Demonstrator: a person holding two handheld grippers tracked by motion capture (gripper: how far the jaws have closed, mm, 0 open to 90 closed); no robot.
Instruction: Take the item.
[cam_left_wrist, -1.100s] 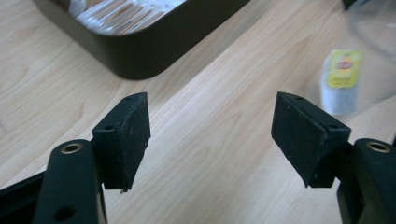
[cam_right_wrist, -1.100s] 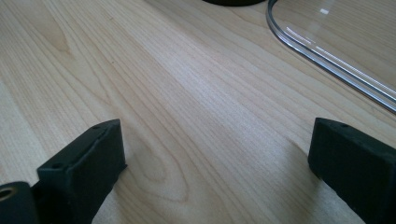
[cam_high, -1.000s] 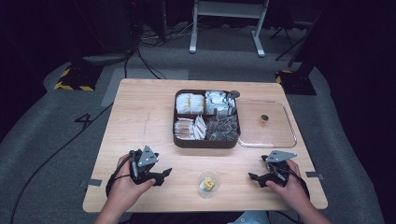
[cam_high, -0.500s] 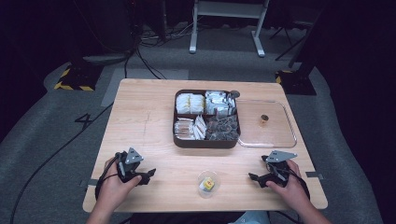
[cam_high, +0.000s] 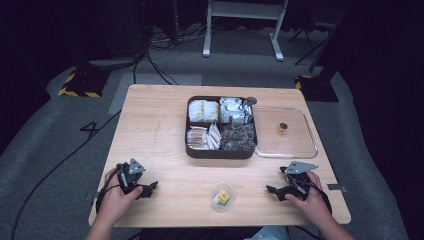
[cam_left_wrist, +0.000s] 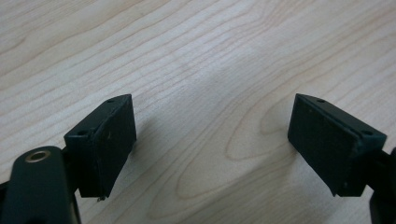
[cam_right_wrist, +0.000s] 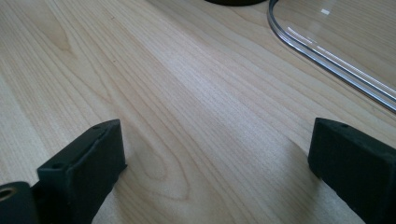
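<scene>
The light wooden counter (cam_high: 155, 125) carries a dark brown four-compartment tray (cam_high: 221, 150) near its middle. Within the tray, yellowish packets fill the far-left compartment, silvery packets the far-right, pale sachets the near-left and dark pieces the near-right. Touching the tray's right side lies a clear plastic lid (cam_high: 287, 132) with a small brown knob (cam_high: 283, 126) on it. Nearer the counter's front edge than the tray stands a small clear cup (cam_high: 222, 197) holding something yellow. Beyond the counter, cables trail across grey carpet (cam_high: 60, 135) toward a white metal frame (cam_high: 245, 20).
</scene>
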